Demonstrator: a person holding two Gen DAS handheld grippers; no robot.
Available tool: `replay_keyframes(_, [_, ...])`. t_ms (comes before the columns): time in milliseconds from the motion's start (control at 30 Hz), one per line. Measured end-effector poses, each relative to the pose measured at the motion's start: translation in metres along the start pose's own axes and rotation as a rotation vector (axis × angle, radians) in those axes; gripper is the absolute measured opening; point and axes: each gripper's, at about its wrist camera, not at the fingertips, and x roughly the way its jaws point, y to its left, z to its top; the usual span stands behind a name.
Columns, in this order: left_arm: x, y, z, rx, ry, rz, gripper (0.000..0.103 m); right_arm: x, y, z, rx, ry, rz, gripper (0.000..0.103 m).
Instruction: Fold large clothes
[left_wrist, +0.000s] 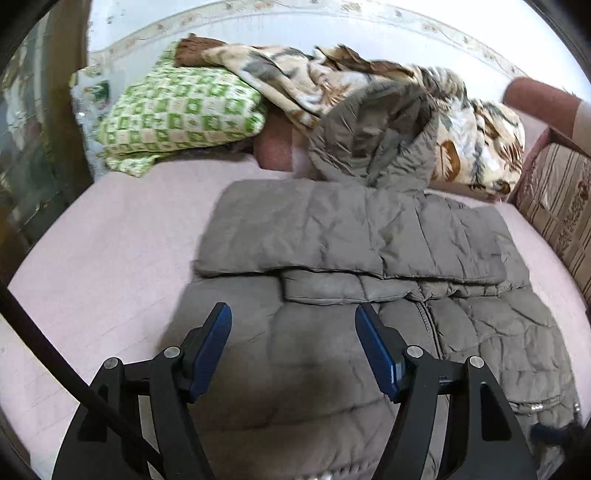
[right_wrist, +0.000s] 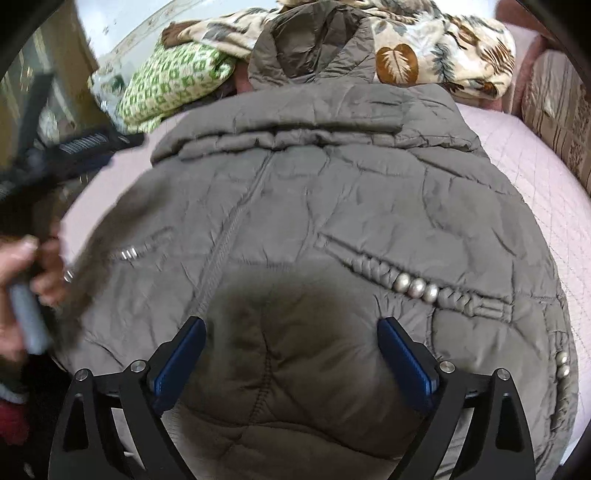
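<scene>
A grey-brown quilted jacket (left_wrist: 480, 325) lies front up on the pink bed sheet (left_wrist: 110, 240). One sleeve (left_wrist: 314, 229) is folded across its chest, and the hood (left_wrist: 369, 125) rests against the bedding behind it. My left gripper (left_wrist: 293, 314) hovers open over the jacket's left half, with nothing between its blue pads. My right gripper (right_wrist: 291, 326) stands wide open just above the jacket (right_wrist: 332, 184), right of the zipper (right_wrist: 229, 229); puffed fabric lies below the gap, and the pads are not pressing on it. A beaded pocket trim (right_wrist: 417, 286) lies to its right. The left tool and a hand (right_wrist: 22, 295) show blurred at the left.
A green checked blanket (left_wrist: 177, 110) and a leaf-patterned blanket (left_wrist: 472, 140) are heaped at the head of the bed. A striped cushion (left_wrist: 557, 206) lines the right side. Dark wooden furniture (left_wrist: 44, 147) stands beyond the left edge. Bare sheet lies left of the jacket.
</scene>
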Motion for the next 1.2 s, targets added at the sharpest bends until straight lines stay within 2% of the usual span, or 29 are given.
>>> replay_keyframes(67, [0.016,-0.006,-0.008,0.021,0.031,0.007,0.069,-0.011,-0.005,0.017,0.041,-0.003,0.032,0.097])
replay_keyframes(100, [0.028,-0.010,-0.008,0.036,0.080,0.011,0.069,-0.017,-0.007,0.028,0.057,-0.009,0.042,0.097])
replay_keyframes(133, [0.033,-0.010,-0.007,0.035,0.096,0.002,0.069,-0.025,-0.011,0.048,0.083,-0.019,0.059,0.097])
replay_keyframes(233, [0.037,-0.012,0.000,0.038,0.078,-0.008,0.069,-0.043,-0.018,0.109,0.150,-0.058,0.107,0.097])
replay_keyframes(367, [0.038,-0.014,0.006,0.050,0.060,-0.011,0.069,-0.050,-0.021,0.203,0.245,-0.130,0.116,0.097])
replay_keyframes(467, [0.037,-0.017,0.010,0.071,0.039,0.001,0.069,-0.040,-0.022,0.272,0.343,-0.171,0.167,0.097])
replay_keyframes(533, [0.037,-0.017,0.012,0.081,0.033,0.005,0.069,-0.028,-0.024,0.317,0.390,-0.210,0.140,0.097])
replay_keyframes(700, [0.038,-0.010,0.014,0.056,0.026,0.006,0.069,0.019,-0.037,0.403,0.535,-0.260,0.148,0.097])
replay_keyframes(867, [0.045,-0.008,0.016,0.062,0.031,0.018,0.069,0.066,-0.058,0.461,0.588,-0.257,0.120,0.097])
replay_keyframes(1067, [0.042,-0.006,0.016,0.061,0.017,0.015,0.069,0.112,-0.101,0.492,0.696,-0.284,0.086,0.096])
replay_keyframes(1133, [0.044,-0.006,0.016,0.057,0.016,0.018,0.069,0.124,-0.112,0.498,0.707,-0.275,0.092,0.084])
replay_keyframes(1167, [0.046,-0.005,0.016,0.054,0.021,0.018,0.069,0.129,-0.115,0.500,0.700,-0.265,0.088,0.061])
replay_keyframes(1200, [0.047,-0.006,0.016,0.054,0.026,0.018,0.069,0.132,-0.116,0.500,0.690,-0.255,0.090,0.032])
